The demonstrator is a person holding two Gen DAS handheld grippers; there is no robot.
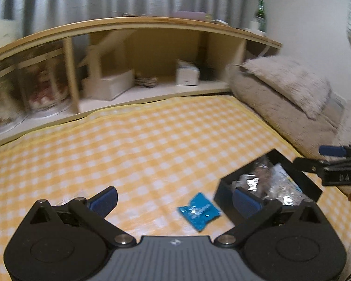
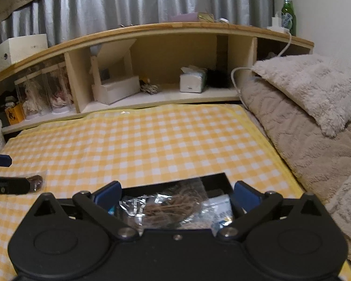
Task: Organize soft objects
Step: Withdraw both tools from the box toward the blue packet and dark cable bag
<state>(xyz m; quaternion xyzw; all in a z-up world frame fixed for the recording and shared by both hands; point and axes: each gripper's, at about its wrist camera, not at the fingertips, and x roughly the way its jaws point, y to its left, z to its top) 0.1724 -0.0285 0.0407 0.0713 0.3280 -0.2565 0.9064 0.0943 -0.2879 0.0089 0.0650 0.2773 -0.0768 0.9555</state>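
Observation:
A black box (image 2: pixel 216 178) sits on the yellow checked cloth (image 2: pixel 152 140), holding several plastic-wrapped packets, one with brown fibres (image 2: pixel 173 208). My right gripper (image 2: pixel 176 194) hovers just over the box, jaws wide open and empty; the left wrist view shows it (image 1: pixel 320 158) at the right edge. A blue packet (image 1: pixel 199 210) lies on the cloth left of the box (image 1: pixel 222 192). Above that packet my left gripper (image 1: pixel 175 200) stands open with nothing between its pads. In the right wrist view the left gripper (image 2: pixel 2 172) is at the left edge, over a clear packet (image 2: pixel 38 180).
A wooden headboard shelf (image 2: pixel 166 27) runs along the back with a tissue box (image 2: pixel 191 82), a white box (image 2: pixel 117 89) and clear jars (image 2: pixel 44 89). Fluffy beige pillows (image 2: pixel 311 89) bound the right side. A green bottle (image 2: pixel 289 11) stands on the shelf top; grey curtains hang behind.

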